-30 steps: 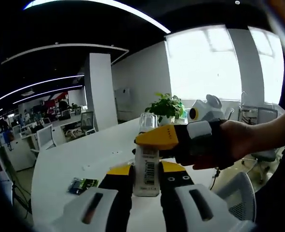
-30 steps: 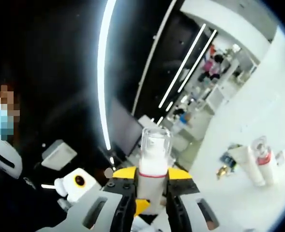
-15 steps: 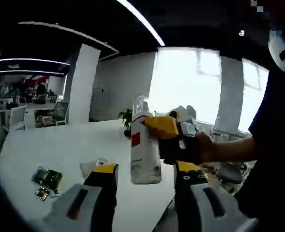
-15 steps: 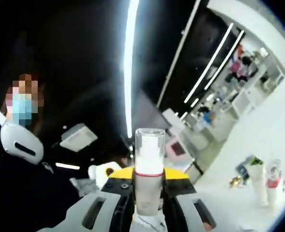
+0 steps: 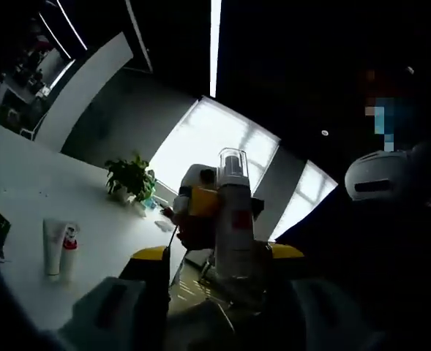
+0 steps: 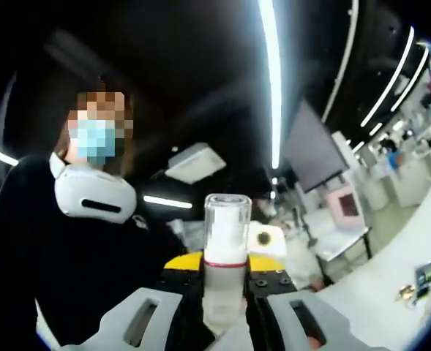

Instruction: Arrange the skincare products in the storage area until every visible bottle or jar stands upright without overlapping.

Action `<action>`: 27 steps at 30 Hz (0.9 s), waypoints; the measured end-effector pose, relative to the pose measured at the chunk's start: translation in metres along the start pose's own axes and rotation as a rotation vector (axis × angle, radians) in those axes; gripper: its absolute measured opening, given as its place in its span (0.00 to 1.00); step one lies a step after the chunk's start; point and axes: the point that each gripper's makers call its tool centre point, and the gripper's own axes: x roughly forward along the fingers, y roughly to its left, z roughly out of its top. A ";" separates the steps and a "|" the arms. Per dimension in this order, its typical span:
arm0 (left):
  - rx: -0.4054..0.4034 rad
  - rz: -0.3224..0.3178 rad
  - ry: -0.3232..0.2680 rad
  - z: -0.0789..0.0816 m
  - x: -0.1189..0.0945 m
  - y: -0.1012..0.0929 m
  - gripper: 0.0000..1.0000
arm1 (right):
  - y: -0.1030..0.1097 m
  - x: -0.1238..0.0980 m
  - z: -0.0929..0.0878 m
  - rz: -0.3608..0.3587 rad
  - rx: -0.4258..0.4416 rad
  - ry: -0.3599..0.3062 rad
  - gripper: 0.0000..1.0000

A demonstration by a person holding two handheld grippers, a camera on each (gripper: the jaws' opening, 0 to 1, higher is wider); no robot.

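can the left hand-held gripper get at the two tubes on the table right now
Probably not as things stand: the bottle, held in the right hand-held gripper, sits between the left hand-held gripper's jaws, and the two tubes stand off to the side on the table.

Wide bare stretch of white table across the left of the left gripper view, open for passage. Blocked at lower left by two tubes lying side by side, and further up by a potted plant near the far edge. Centre taken up by the held spray bottle and the right gripper just beside it.
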 end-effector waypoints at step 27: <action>0.133 -0.141 0.079 0.019 0.013 -0.026 0.27 | -0.003 0.017 0.012 0.298 -0.012 0.223 0.15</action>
